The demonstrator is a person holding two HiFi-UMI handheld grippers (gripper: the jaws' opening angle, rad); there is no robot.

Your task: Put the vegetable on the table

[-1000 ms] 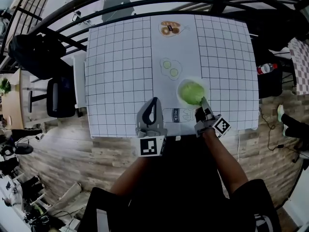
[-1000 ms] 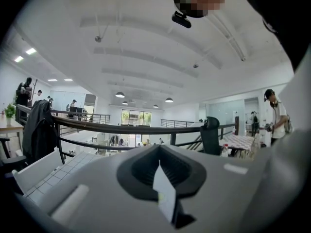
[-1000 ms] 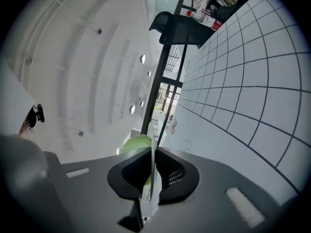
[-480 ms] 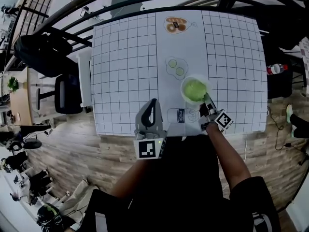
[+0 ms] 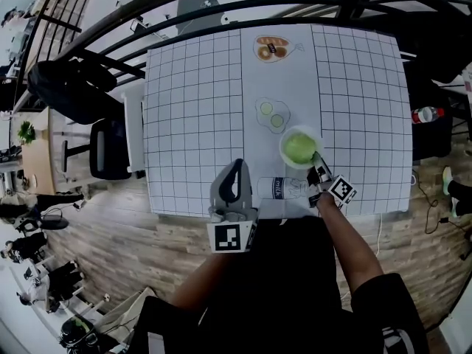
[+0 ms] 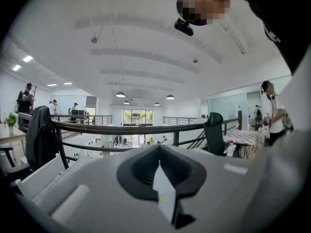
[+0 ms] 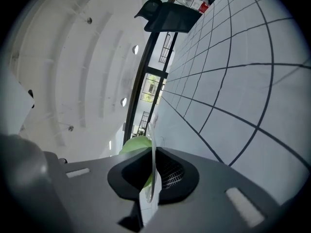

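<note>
- The vegetable [image 5: 299, 148], a soft pale-green leafy mound, lies in a round clear bowl [image 5: 283, 140] at the near right part of the worktop [image 5: 192, 109].
- The right tool [image 5: 317, 162] has its jaws narrowed onto the bowl's thin near rim. The right gripper view shows green leaf just behind that rim.
- The left tool [image 5: 236, 169] hangs at the worktop's front edge with its jaws pressed together on nothing, pointing at the ceiling.
- The worktop's cover is flat and white with a black grid and a plain centre strip.
- Bare grid spreads left of the bowl and beyond it.
- A dark curved metal railing [image 5: 221, 6] runs past the far edge.
</note>
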